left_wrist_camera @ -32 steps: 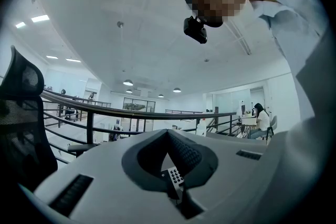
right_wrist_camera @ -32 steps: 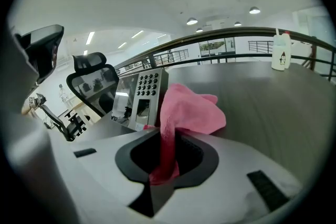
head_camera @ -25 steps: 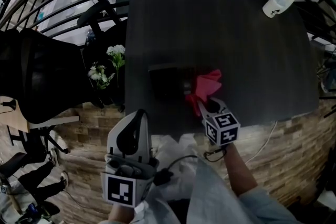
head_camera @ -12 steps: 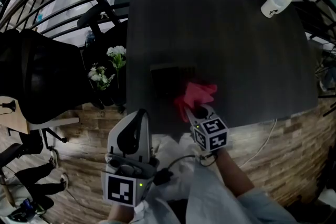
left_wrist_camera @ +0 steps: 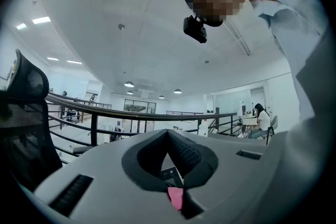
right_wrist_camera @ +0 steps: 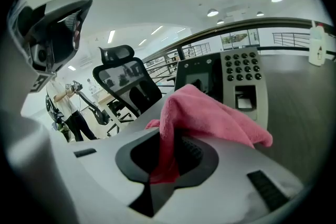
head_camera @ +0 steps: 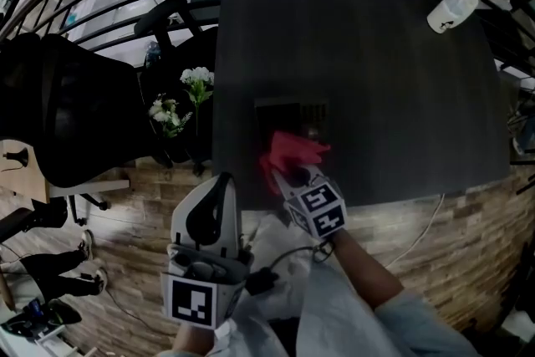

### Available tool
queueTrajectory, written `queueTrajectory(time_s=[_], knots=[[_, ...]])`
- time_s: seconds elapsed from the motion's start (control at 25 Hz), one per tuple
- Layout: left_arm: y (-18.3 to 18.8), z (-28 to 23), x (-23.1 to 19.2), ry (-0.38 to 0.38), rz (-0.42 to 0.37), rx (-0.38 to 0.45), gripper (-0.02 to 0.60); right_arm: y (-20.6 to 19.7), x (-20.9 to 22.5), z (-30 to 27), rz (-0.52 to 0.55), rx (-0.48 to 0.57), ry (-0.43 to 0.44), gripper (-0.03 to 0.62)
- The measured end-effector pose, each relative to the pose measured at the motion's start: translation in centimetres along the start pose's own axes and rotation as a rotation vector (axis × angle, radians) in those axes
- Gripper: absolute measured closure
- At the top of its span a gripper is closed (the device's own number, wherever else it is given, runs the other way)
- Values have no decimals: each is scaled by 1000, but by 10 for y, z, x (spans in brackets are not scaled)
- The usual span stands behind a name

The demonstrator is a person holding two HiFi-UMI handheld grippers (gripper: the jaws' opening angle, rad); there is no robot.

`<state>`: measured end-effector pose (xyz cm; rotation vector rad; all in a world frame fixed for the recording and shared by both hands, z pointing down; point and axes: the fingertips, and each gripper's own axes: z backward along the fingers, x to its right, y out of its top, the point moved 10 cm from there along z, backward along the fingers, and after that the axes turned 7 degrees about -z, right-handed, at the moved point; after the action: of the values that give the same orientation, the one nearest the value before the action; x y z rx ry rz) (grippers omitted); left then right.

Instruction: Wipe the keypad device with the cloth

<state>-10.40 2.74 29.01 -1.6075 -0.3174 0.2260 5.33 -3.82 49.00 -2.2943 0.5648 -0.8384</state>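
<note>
Head view: sweeping cloth (head_camera: 290, 153), clamped in right gripper (head_camera: 292, 177), leftward along near edge of keypad device (head_camera: 292, 111); wiping advancing; holding left gripper (head_camera: 221, 184) closed, empty.

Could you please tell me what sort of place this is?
Probably an open-plan office: a mesh office chair, a black railing past the dark table, and recessed ceiling lights.

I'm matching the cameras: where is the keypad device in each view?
Head view: keypad device at centre, its near part under the pink cloth.
Left gripper view: not in it.
Right gripper view: upper centre-right, behind the cloth.
Shared landmark: the pink cloth.
</note>
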Motion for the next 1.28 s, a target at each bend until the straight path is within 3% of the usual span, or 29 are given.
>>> queueTrajectory(time_s=[0.56,0.72,1.28], knots=[[-4,17,-22,61,10,8,574,11,-24,-31,-88,24,62,539],[-6,19,-23,62,28,14,574,14,-29,-19,7,42,52,539],[6,8,-22,33,13,56,574,55,-21,64,32,266,0,539]])
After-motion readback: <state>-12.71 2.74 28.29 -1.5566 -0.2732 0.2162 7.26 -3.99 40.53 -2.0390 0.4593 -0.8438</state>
